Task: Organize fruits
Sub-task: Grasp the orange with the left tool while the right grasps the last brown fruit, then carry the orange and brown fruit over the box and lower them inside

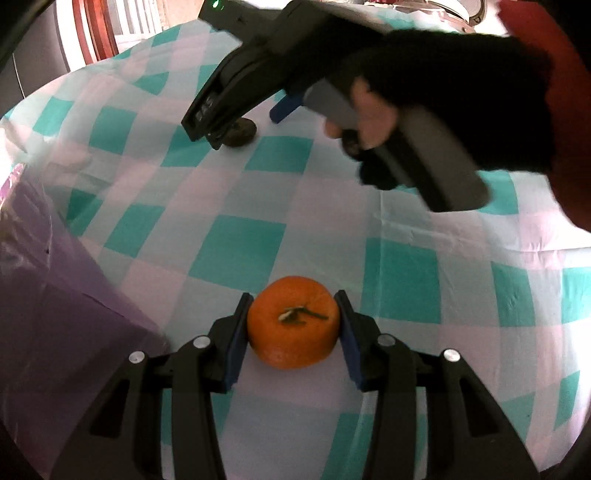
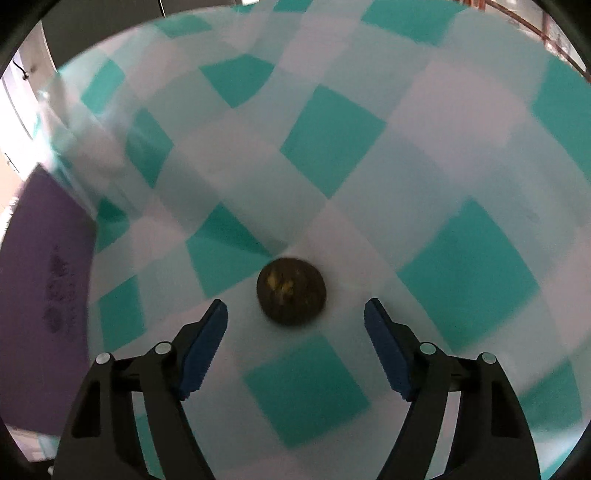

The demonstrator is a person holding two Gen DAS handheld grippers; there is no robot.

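My left gripper [image 1: 293, 317] is shut on an orange mandarin [image 1: 293, 326] with a small green stem, its blue pads pressed against both sides, just above the checked tablecloth [image 1: 240, 251]. My right gripper [image 2: 295, 314] is open, its blue fingers either side of a dark brown round fruit [image 2: 291, 290] that lies on the cloth just ahead of the fingertips. In the left wrist view the right gripper [image 1: 251, 122] hovers over that same dark fruit [image 1: 242, 133] at the far side of the table, held by a hand in a black sleeve.
A purple container [image 1: 55, 314] stands at the left of the table; it also shows in the right wrist view [image 2: 40, 295]. A wooden chair [image 1: 96, 29] stands beyond the table's far edge. The teal and white cloth [image 2: 332, 140] covers the whole table.
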